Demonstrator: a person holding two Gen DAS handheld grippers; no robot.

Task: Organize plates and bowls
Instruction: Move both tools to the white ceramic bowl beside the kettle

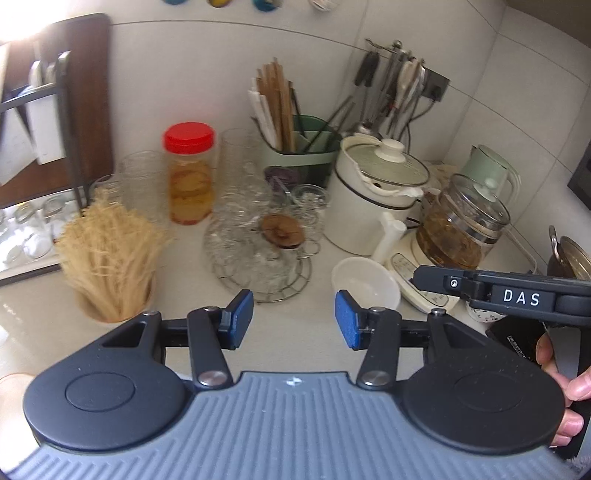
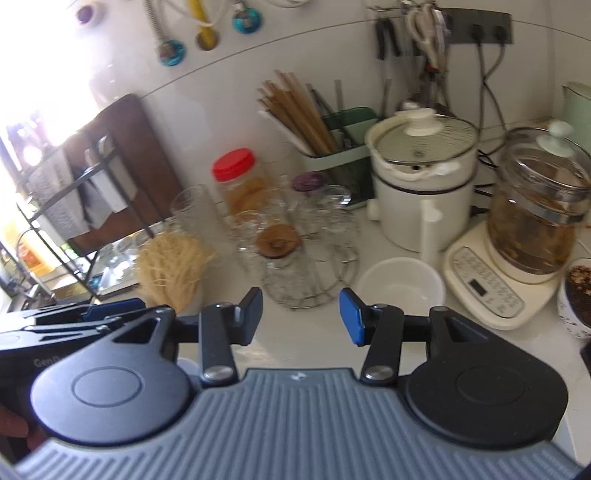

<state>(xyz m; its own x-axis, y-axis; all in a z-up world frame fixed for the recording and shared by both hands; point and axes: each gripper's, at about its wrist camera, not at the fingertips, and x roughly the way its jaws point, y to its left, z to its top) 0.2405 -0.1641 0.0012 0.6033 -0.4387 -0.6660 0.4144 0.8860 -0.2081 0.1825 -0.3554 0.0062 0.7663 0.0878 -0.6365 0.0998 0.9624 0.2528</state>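
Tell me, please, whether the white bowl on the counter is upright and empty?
Yes. The white bowl sits upright on the counter, mouth up, and its inside shows bare white with nothing in it.

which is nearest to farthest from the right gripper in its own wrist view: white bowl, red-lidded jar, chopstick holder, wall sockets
1. The empty white plastic bowl, on the counter just beyond the right gripper, slightly to its right.
2. The clear jar with the red lid, farther back on the left, behind the glasses.
3. The green chopstick holder, against the wall.
4. The dark wall sockets, high up on the right.
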